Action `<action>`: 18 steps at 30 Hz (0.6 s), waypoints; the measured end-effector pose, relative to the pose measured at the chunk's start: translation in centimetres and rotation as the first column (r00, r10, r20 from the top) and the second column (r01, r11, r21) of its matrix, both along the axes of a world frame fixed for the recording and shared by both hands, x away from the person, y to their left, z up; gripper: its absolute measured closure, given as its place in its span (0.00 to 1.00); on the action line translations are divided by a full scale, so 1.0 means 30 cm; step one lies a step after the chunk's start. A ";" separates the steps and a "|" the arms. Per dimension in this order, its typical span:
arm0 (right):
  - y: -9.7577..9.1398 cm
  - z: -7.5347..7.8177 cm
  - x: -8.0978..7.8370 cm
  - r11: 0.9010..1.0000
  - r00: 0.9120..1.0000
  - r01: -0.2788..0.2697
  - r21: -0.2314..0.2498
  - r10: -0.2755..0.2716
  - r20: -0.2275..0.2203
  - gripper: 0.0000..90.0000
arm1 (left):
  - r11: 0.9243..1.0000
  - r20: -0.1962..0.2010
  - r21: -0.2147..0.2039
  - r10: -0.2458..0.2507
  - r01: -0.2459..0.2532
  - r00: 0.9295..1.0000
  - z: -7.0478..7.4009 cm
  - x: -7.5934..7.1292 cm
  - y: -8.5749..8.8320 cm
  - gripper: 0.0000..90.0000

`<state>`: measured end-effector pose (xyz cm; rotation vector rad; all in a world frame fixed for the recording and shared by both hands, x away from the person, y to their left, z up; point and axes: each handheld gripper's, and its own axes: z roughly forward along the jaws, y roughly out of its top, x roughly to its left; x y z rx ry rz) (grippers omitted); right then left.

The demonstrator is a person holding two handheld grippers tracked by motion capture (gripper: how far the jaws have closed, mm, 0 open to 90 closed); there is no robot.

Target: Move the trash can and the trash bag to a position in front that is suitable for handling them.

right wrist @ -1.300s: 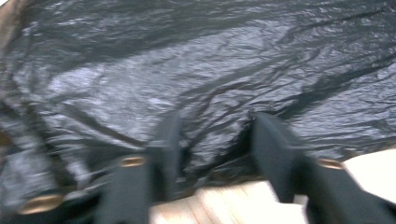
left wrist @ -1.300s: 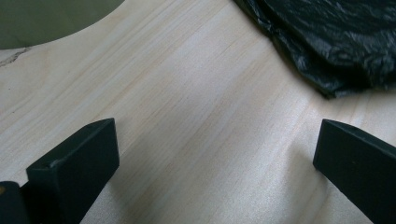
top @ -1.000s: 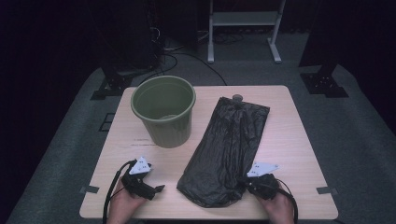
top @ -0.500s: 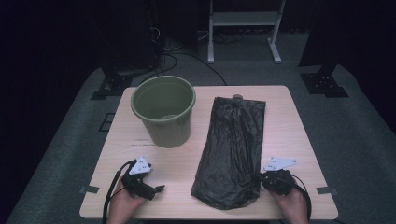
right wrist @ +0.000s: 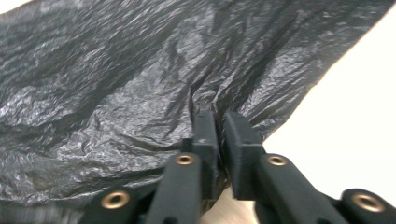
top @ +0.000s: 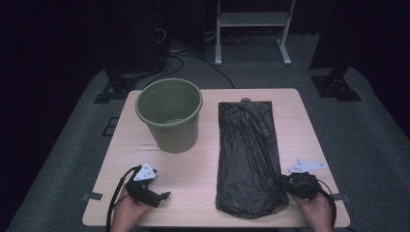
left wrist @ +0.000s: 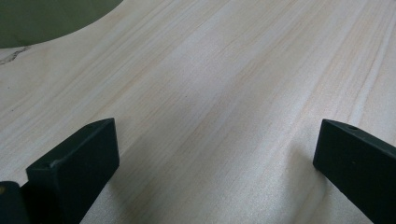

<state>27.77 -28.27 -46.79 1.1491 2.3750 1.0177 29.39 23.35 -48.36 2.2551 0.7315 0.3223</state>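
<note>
The wooden tabletop (top: 193, 193) carries two big things: a black plastic bag (top: 249, 154) lying flat along its right half, and an upright green bin (top: 169, 116) at the back left, well apart from both hands. The bag's near right edge sits at the right tool (top: 283, 180).

In the right gripper view that tool (right wrist: 218, 122) has a small pleat of the film (right wrist: 205, 95) between its tips. Its jaws have just been opening; a narrow slit shows between them, and whether the pads press the film I cannot tell. The likely failure starts here: so thin a pinch of slick film can slide out the moment the hand pulls, leaving the bag flat. A hard tug on so small a fold could also stretch or tear it.

The left tool (top: 162, 195) rests on bare wood near the front left, jaws wide apart and empty. With nothing pinning the bag's other side, a one-sided lift would probably drag the whole sheet along instead of opening its mouth.
</note>
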 end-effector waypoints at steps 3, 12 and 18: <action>-0.002 0.030 -0.010 1.000 0.999 0.016 0.026 -0.016 0.028 0.72 | 1.000 0.000 0.000 0.000 0.000 1.000 0.000 0.000 0.000 0.00; 0.120 0.090 0.004 0.998 0.999 -0.022 0.054 0.020 0.042 0.60 | 1.000 0.000 0.000 0.003 -0.003 1.000 0.000 -0.001 0.000 0.00; 0.237 0.124 0.038 0.996 0.997 -0.063 0.064 0.059 0.055 0.59 | 1.000 -0.001 0.000 0.002 -0.002 1.000 0.000 -0.002 -0.001 0.00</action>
